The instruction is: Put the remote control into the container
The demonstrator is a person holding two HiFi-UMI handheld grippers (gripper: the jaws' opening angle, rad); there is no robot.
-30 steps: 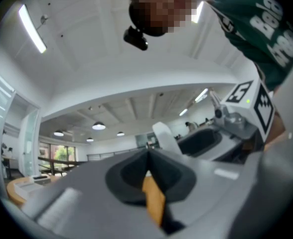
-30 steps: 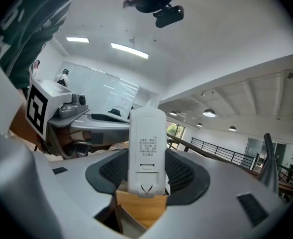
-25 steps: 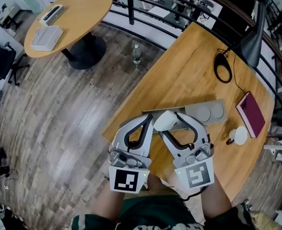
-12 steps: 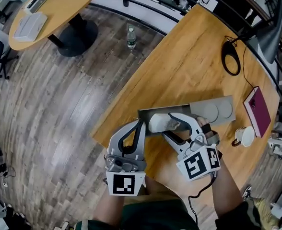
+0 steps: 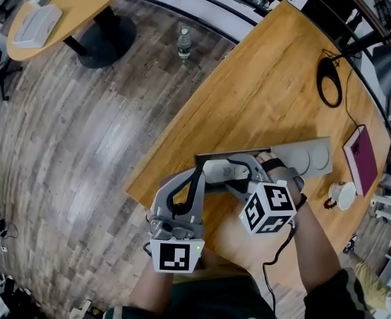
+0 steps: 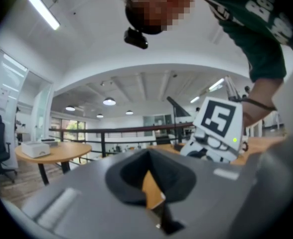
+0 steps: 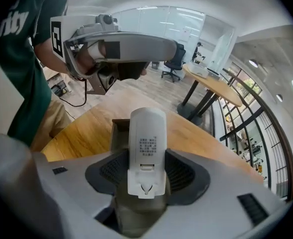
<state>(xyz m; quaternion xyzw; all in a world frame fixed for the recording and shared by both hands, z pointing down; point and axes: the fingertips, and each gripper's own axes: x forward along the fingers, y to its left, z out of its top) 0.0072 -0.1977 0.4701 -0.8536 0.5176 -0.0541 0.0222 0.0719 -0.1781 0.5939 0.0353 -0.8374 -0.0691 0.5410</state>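
A white remote control sits clamped lengthwise between the pads of my right gripper, its label side up. It hangs over the left end of the long grey container on the wooden table; that end shows as a dark box beneath the remote. My left gripper is just left of the remote, jaws together with nothing in them. The right gripper's marker cube shows in the left gripper view.
A maroon book and a white cup lie right of the container. A black cable loop is farther back. The table's left edge drops to wood floor with a bottle. A round table stands far left.
My right gripper has swung round to the left with the remote, bringing it lower over the container's left end. The left gripper has stayed close beside it.
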